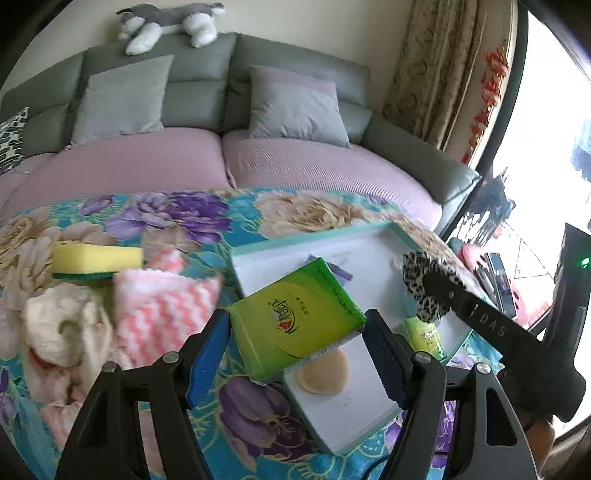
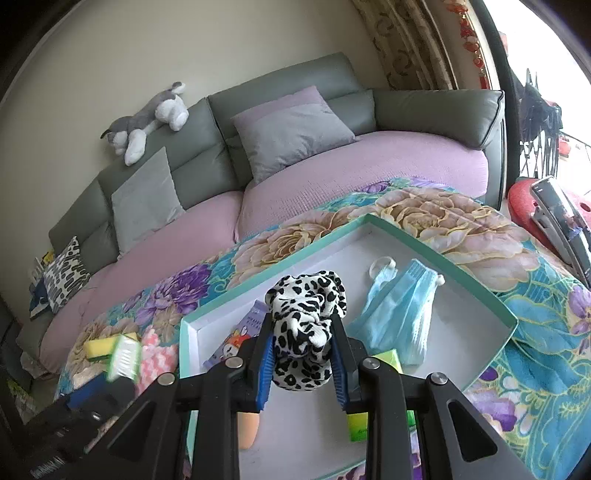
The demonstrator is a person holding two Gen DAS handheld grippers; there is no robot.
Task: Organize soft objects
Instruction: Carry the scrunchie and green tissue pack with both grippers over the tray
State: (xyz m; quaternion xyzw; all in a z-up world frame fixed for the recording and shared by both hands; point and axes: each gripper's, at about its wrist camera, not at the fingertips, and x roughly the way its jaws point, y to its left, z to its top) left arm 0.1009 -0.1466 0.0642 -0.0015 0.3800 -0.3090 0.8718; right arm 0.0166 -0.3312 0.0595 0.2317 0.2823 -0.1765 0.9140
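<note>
My left gripper (image 1: 295, 325) is shut on a green tissue pack (image 1: 291, 314), held tilted above the near-left rim of a white box with a teal rim (image 1: 306, 236). My right gripper (image 2: 302, 326) is shut on a leopard-print fabric piece (image 2: 306, 325) above the box floor (image 2: 332, 251). From the left wrist view that gripper (image 1: 430, 291) shows over the box's right side. In the box lie blue face masks (image 2: 402, 314), a purple packet (image 2: 251, 325), a small green pack (image 1: 424, 336) and a beige round pad (image 1: 323, 371).
On the floral cloth (image 1: 177, 214) left of the box lie a yellow sponge (image 1: 96, 258), a pink zigzag cloth (image 1: 162, 306) and a cream fluffy item (image 1: 62, 325). Behind is a sofa (image 1: 207, 162) with cushions and a plush dog (image 1: 166, 22). A red stool (image 2: 524, 203) stands right.
</note>
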